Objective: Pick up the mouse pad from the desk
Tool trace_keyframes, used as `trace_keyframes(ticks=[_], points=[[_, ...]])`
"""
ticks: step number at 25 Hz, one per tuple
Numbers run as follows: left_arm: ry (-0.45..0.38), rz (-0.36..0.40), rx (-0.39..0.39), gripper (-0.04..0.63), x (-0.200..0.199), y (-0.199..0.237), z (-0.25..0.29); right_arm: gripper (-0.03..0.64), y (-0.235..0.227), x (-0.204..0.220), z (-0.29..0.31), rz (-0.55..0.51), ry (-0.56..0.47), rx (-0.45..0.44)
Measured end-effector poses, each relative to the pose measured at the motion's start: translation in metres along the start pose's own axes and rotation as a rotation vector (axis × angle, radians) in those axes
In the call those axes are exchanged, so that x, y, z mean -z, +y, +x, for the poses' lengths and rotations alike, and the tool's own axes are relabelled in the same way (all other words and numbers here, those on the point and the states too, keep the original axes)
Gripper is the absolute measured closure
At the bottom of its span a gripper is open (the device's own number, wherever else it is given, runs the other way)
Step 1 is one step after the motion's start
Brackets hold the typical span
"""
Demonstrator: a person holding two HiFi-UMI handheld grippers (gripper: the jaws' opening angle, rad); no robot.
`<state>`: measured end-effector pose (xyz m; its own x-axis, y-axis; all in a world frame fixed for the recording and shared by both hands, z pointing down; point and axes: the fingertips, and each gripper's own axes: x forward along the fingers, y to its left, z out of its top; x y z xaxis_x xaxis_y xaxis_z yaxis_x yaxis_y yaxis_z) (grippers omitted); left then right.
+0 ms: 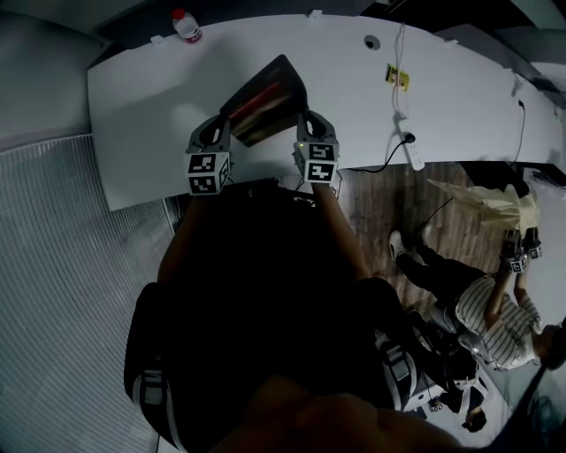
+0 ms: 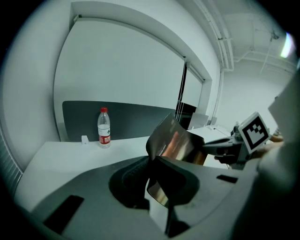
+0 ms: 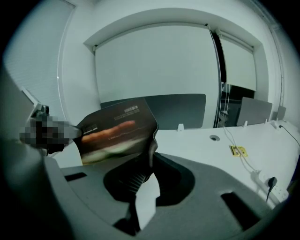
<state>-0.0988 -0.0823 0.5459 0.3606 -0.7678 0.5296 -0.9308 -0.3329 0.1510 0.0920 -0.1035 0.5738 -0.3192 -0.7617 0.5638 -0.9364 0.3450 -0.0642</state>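
Person's dark torso (image 1: 256, 327) nearest | left gripper (image 1: 221, 126) jaws pinched tight on left edge of dark glossy flexible mouse pad (image 1: 265, 97) | right gripper (image 1: 309, 119) jaws clamp its right edge | held over white desk (image 1: 460, 97)

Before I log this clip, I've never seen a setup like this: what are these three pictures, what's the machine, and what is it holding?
There is no robot here: a person holds a two-jaw gripper in each hand. The head view looks down from a camera on their head. The other two cameras ride on the grippers and look along their jaws. The left gripper and the right gripper are each shut on an edge of the dark mouse pad, held up off the white desk. A bottle and a power strip are on the desk.
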Motion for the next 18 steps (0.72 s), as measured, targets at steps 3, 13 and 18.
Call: trace_keyframes(ticks=[3, 13, 18], points=[[-0.034, 0.009, 0.003, 0.565, -0.013, -0.006, -0.003, 0.587, -0.004, -0.009, -0.009, 0.002, -0.036, 0.006], [-0.169, 0.036, 0.012, 0.565, -0.056, -0.022, -0.023, 0.588, -0.008, -0.048, -0.037, 0.013, -0.147, 0.009], [-0.221, 0.028, 0.027, 0.565, -0.072, -0.028, -0.035, 0.588, -0.009, -0.067, -0.052, 0.023, -0.198, 0.003]])
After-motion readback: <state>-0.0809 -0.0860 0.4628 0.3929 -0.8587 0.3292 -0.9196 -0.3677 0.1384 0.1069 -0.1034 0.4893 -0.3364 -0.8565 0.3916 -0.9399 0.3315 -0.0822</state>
